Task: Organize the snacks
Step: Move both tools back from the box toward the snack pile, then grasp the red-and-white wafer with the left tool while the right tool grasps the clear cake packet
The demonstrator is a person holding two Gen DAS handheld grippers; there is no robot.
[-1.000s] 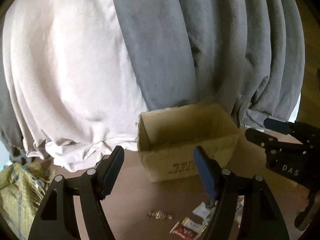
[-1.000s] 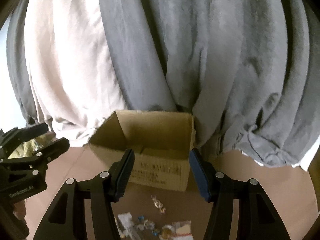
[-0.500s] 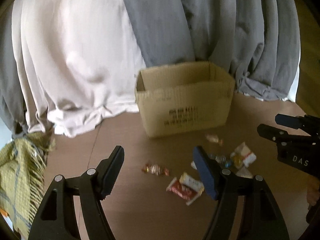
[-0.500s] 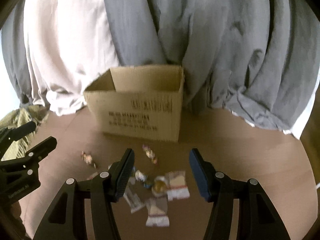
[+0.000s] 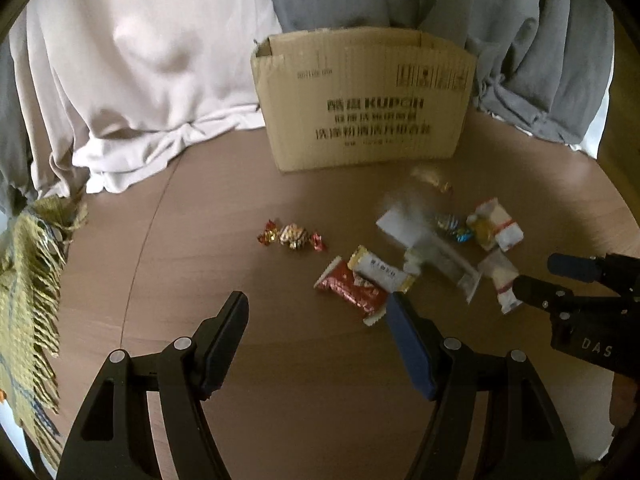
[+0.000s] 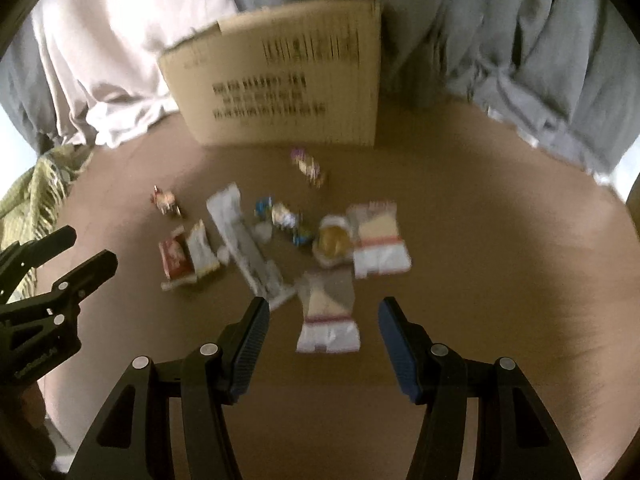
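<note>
An open cardboard box (image 5: 364, 100) stands at the back of a round brown table (image 5: 200, 240); it also shows in the right wrist view (image 6: 280, 80). Several wrapped snacks lie scattered in front of it: a gold-red candy (image 5: 294, 235), a red bar (image 5: 348, 286) beside a white bar (image 5: 380, 274), a long clear packet (image 6: 244, 244) and white sachets (image 6: 328, 312). My left gripper (image 5: 316, 316) is open and empty, above the table near the red bar. My right gripper (image 6: 322, 318) is open and empty, hovering over the nearest white sachet.
White and grey cloth (image 5: 140, 60) hangs behind the box. A green fringed blanket (image 5: 24, 280) lies at the table's left edge. The table's right edge (image 6: 600, 200) curves close by. Each gripper shows in the other's view.
Both grippers have tilted down and moved toward the table, so the view went from cloth and box to the snacks. Both stayed open.
</note>
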